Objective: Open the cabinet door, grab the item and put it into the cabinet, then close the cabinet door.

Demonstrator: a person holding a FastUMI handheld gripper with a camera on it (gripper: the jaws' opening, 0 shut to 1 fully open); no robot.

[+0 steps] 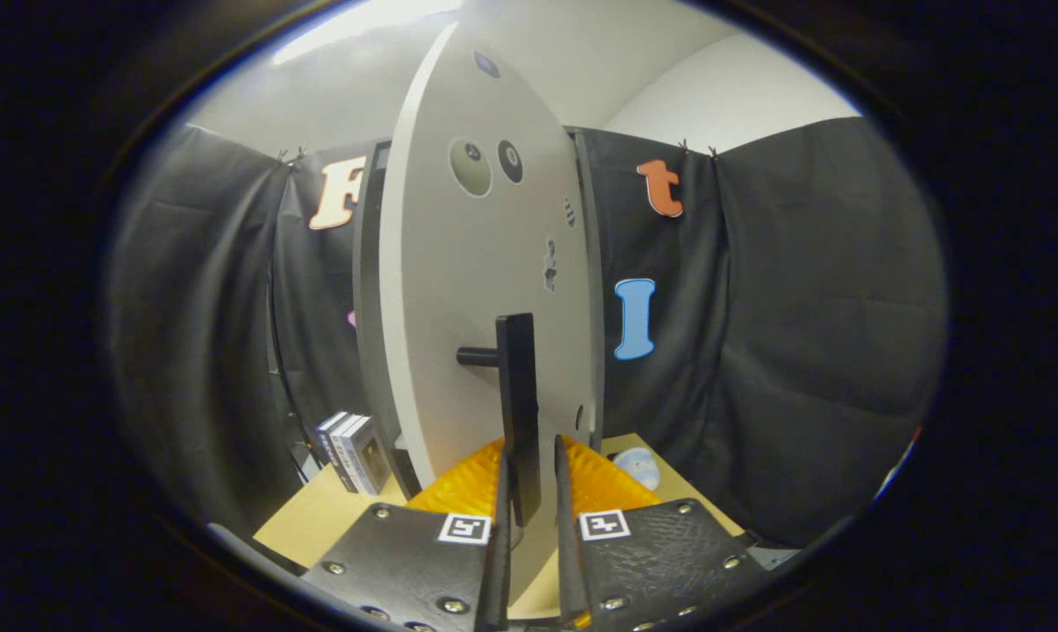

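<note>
The pale cabinet door [458,290] stands swung partly open, seen almost edge-on, with round hinge holes near its top. Its black bar handle [518,395] sticks out on a short peg and hangs down between my fingers. My gripper [530,461] is closed around the handle's lower end, the left finger against it and the right finger a sliver away. The dark cabinet frame [369,307] shows just left of the door. A small striped box [353,452] stands on the wooden table [305,522], left of the door's foot.
A round pale-blue object [638,467] lies on the table to the right of the door, beyond my right finger. Black cloth walls close in on both sides and behind the cabinet.
</note>
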